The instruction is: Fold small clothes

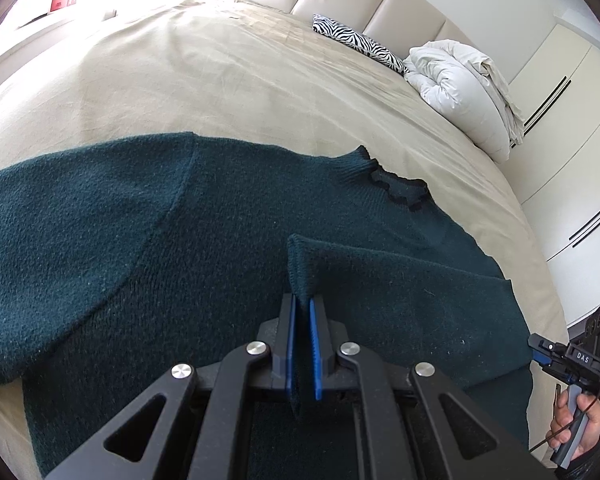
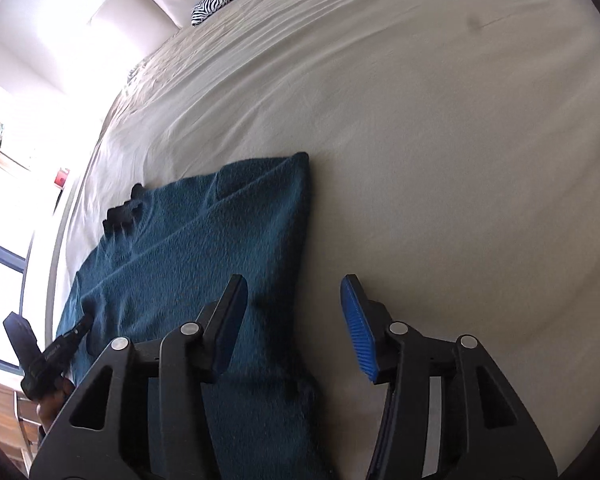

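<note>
Partly, the dark green sweater (image 1: 220,240) is cut off at 6 o'clock in both views, where it is hidden under the tools. It is spread on the beige bed (image 1: 220,80). A fold of its knit is pinched between the blue pads of the left gripper (image 1: 303,312). Only the right view shows the right gripper (image 2: 296,304) spread wide, with nothing held. A white duvet (image 1: 460,88) at 2 o'clock is seen clearly only from the left.
</note>
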Motion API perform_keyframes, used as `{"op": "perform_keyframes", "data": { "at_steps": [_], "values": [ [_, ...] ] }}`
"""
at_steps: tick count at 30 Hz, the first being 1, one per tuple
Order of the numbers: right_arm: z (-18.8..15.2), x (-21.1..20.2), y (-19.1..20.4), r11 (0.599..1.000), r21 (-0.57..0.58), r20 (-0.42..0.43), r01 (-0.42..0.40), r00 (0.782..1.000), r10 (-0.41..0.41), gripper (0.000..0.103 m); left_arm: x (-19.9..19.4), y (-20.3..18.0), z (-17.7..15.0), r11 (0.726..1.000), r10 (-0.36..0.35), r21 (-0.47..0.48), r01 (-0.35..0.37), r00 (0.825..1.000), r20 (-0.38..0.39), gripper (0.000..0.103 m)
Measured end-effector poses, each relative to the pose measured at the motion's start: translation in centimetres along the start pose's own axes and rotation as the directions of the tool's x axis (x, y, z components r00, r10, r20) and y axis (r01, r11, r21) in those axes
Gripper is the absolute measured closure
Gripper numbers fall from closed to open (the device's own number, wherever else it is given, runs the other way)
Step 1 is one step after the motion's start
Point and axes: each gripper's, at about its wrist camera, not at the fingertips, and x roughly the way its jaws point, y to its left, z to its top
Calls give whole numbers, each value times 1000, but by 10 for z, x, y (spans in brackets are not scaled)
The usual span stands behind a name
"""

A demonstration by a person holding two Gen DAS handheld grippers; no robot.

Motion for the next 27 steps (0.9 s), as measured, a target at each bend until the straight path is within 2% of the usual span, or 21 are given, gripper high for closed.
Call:
{"op": "perform_keyframes", "data": {
  "at_steps": [2, 4, 5, 6, 7, 13, 17, 21, 23, 25, 27],
  "values": [
    [-16, -2, 11, 999, -38, -28, -9, 1000, 8, 57, 0, -1, 0, 1000, 5, 6, -5, 1000, -1, 95],
    [-28, 2, 23, 993, -108, -39, 48, 998, -52, 80, 0, -2, -1, 1000, 6, 9, -6, 1000, -5, 95],
    [-30, 6, 25, 988, -130, -43, 78, 995, -85, 84, -1, -2, -1, 1000, 8, 11, -8, 1000, -6, 95],
    [-31, 7, 23, 989, -120, -42, 84, 995, -90, 90, -1, -2, -1, 1000, 10, 14, -10, 1000, -6, 95],
    [-31, 5, 19, 993, -94, -40, 72, 996, -76, 93, -1, -2, -2, 1000, 10, 16, -10, 1000, -6, 95],
    [-37, 0, -1, 998, -32, -9, 55, 998, -55, 95, 0, -2, -5, 1000, 10, 14, -10, 1000, 1, 95],
    [-40, 7, -18, 1000, 22, 12, 0, 1000, 0, 96, 3, 1, -6, 1000, 11, 24, -11, 1000, 1, 93],
    [-37, 0, -21, 999, 0, 9, -34, 999, 34, 94, 0, 4, -9, 1000, -6, 1, 6, 1000, 5, 92],
    [-37, -13, -19, 1000, 21, 18, 9, 1000, -9, 86, -1, 4, -11, 1000, -9, 0, 9, 1000, 11, 91],
    [-37, -31, -7, 997, 13, 77, 82, 994, -83, 85, 0, 5, -11, 1000, -11, -6, 11, 1000, 12, 91],
    [-39, -41, 14, 997, -48, 130, 56, 990, -49, 85, -1, 7, -10, 999, -32, -29, 32, 999, 8, 89]
  ]
}}
